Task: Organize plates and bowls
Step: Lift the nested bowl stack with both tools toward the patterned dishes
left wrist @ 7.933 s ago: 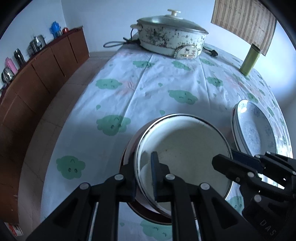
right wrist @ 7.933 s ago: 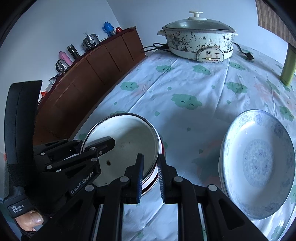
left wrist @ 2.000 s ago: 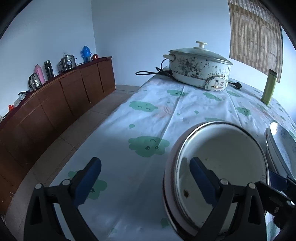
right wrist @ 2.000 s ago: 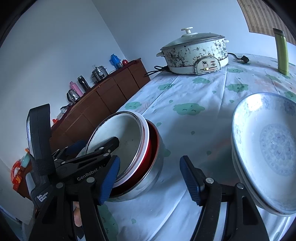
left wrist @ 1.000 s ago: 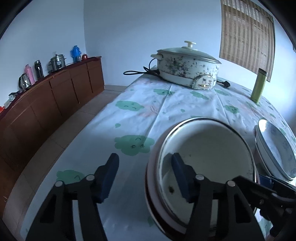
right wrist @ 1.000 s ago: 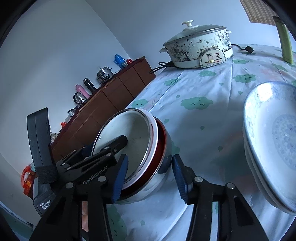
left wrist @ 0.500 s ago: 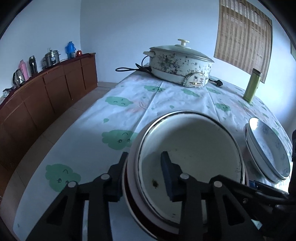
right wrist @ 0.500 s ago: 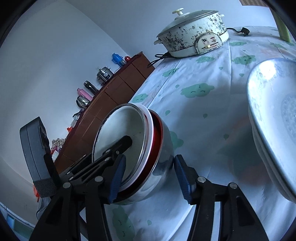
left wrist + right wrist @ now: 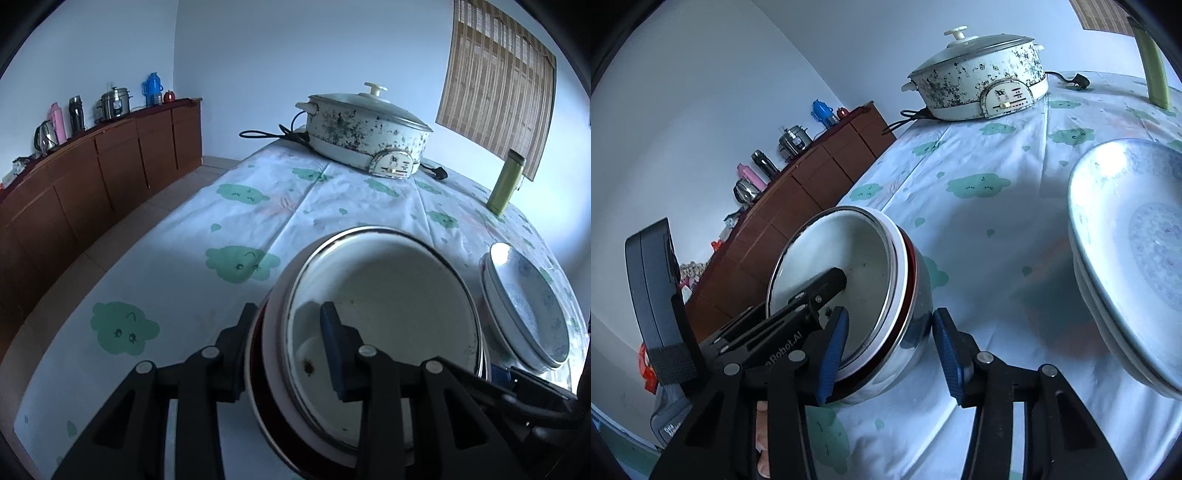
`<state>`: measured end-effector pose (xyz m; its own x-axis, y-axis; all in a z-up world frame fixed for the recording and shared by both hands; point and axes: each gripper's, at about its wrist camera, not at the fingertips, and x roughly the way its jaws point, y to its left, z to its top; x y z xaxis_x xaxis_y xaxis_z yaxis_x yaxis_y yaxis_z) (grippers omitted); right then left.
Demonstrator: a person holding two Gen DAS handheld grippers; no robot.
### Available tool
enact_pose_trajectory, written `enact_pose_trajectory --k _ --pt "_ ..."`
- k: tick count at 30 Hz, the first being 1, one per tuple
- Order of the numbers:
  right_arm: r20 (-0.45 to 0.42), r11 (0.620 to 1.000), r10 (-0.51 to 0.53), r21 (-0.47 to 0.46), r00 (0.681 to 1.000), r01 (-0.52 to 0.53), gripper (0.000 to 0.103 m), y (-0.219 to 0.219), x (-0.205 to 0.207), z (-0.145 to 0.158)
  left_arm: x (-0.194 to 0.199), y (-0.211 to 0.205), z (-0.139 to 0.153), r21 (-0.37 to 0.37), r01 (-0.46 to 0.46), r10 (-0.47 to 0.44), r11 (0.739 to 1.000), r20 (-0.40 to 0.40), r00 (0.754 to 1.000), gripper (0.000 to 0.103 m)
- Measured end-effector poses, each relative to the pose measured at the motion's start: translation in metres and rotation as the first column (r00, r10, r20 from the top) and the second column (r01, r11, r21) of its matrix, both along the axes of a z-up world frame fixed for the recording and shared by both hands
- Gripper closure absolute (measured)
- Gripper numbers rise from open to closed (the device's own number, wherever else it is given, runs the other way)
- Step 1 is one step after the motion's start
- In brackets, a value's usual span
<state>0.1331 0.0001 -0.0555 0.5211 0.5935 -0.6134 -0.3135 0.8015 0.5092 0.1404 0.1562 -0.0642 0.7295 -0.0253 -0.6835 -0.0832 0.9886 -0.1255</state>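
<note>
the near part of the bowl stack [image 9: 384, 325] is hidden behind the left gripper [image 9: 288, 332] in the left wrist view, and its base is cut off by the gripper's black linkage. how many bowls are nested cannot be told for certain; a white enamel bowl [image 9: 849, 258], a red rim and a steel outer bowl [image 9: 912, 332] can be made out in the right wrist view. the stack's rim is clamped by the left gripper, one finger outside the wall and one inside. the stack's other side is straddled by the right gripper [image 9: 890, 350], its jaws parted, the inner blue pad [image 9: 833, 350] at the rim and the outer pad just beside the steel wall; contact cannot be confirmed. the stack appears tilted over the tablecloth [image 9: 258, 206], near its front edge. the plate stack [image 9: 1130, 258] is cut off at the right border. open cloth is seen between the bowls and the electric pot [image 9: 365, 136]. a green bottle [image 9: 506, 184] is set near the far right edge.
</note>
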Motion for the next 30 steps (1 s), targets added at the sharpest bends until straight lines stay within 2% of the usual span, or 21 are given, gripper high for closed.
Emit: enact_pose_trajectory --k 9,24,30 --pt "0.022 1.0 0.019 -0.021 1.0 -0.019 0.057 -0.004 -0.007 0.005 -0.008 -0.002 0.0 -0.004 -0.031 0.031 1.0 -0.02 0.999 0.071" --pt "0.001 0.998 0.021 0.055 1.0 -0.021 0.058 -0.012 -0.003 -0.002 -0.013 0.004 -0.002 -0.043 -0.053 0.052 0.998 -0.012 0.999 0.076" --pt "-0.076 0.991 0.049 0.126 0.996 -0.039 0.05 -0.011 0.01 -0.017 -0.012 0.001 -0.001 -0.033 -0.056 0.056 0.998 -0.011 0.998 0.076"
